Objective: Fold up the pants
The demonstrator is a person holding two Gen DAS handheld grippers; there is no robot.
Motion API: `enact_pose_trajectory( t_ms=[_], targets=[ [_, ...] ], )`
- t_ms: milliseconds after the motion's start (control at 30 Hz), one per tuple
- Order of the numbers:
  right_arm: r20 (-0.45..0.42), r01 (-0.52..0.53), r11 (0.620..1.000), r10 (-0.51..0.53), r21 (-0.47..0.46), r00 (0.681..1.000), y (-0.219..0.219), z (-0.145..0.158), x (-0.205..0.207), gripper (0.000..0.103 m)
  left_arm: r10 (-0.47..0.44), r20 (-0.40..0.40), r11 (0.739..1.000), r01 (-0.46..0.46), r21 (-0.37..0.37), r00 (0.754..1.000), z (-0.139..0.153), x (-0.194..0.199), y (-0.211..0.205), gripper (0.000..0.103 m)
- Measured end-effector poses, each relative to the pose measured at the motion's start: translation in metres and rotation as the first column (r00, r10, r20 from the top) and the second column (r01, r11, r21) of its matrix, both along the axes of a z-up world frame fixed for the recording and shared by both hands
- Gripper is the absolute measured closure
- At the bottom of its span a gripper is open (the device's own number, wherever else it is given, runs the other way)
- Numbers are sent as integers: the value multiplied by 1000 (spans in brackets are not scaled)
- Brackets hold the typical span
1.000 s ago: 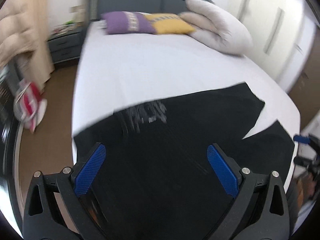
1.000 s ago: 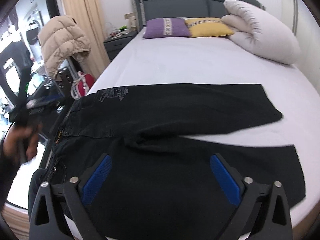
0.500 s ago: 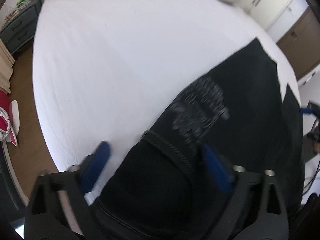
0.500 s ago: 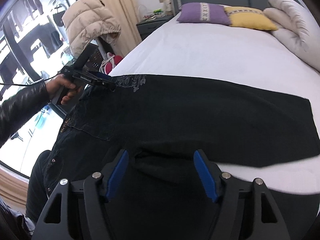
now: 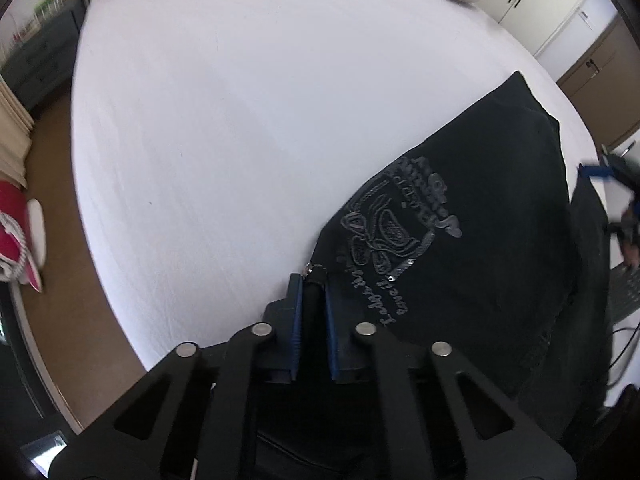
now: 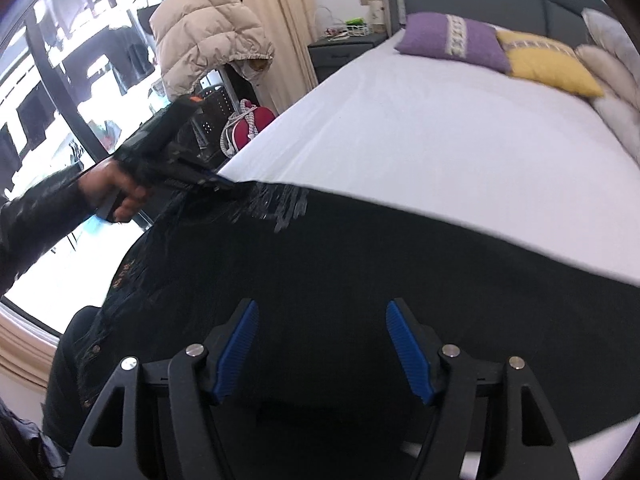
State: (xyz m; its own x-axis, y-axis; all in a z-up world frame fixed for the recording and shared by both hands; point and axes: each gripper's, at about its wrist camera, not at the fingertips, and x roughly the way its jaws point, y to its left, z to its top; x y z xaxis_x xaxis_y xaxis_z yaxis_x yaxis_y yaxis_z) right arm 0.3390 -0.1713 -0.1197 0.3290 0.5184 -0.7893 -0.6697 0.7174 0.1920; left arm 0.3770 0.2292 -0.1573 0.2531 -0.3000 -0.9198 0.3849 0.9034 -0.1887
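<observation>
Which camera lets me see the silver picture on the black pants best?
The left wrist view. There the silver design on the black pants is sharp and close, just ahead of the left gripper clamped on the waistband. The right wrist view shows it only as a blurred streak, farther off.

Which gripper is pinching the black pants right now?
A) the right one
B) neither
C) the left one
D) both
C. The left gripper is shut on the waist corner of the pants, with black cloth between its blue pads, while the right gripper is open above the pants with nothing between its pads.
</observation>
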Motion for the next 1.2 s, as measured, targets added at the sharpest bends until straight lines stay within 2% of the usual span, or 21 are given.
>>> enact_pose_trajectory(
  t_ms=[133, 267, 300, 400, 567, 633, 667, 700, 767, 867, 1000, 1067, 1200],
  targets=[
    [60, -53, 997, 57, -53, 997, 25, 8, 31, 34, 13, 137, 1000, -13, 1, 991, 27, -31, 4, 96],
    [86, -130, 983, 142, -133, 986, 57, 6, 63, 37, 5, 226, 1000, -6, 3, 974, 48, -56, 4, 97],
    [89, -155, 973, 172, -168, 981, 67, 3, 69, 37, 3, 245, 1000, -5, 7, 969, 49, -63, -9, 97],
    [79, -215, 944, 241, -249, 967, 89, -9, 82, 39, -11, 296, 1000, 4, 25, 955, 57, -76, -7, 97],
    [15, -308, 878, 337, -365, 941, 109, -35, 99, 40, -26, 320, 1000, 22, 16, 947, 58, -86, -10, 97],
    [-13, -319, 858, 343, -401, 939, 109, -45, 108, 53, -18, 319, 1000, 18, 3, 948, 57, -85, -5, 97],
    [-37, -319, 854, 334, -411, 942, 109, -50, 113, 75, -17, 318, 1000, 18, 2, 948, 53, -86, -16, 97],
    [-58, -309, 858, 313, -410, 948, 107, -53, 119, 87, -16, 315, 1000, 17, 0, 949, 51, -86, -20, 97],
    [-69, -296, 878, 293, -376, 954, 102, -52, 120, 93, -12, 312, 1000, 14, -2, 950, 47, -87, -26, 97],
    [-78, -250, 911, 238, -329, 968, 91, -48, 118, 95, 13, 309, 1000, -5, -27, 951, 43, -85, -28, 97],
    [-100, -130, 970, 111, -204, 989, 76, -37, 113, 97, 47, 305, 997, -25, -73, 951, 47, -99, -34, 97],
    [-127, -84, 988, 67, -129, 990, 77, -33, 105, 97, 50, 300, 996, -24, -91, 952, 50, -105, -40, 97],
    [-132, -31, 999, 25, -43, 991, 80, -26, 81, 97, 56, 292, 992, -19, -128, 955, 57, -132, -53, 97]
  ],
)
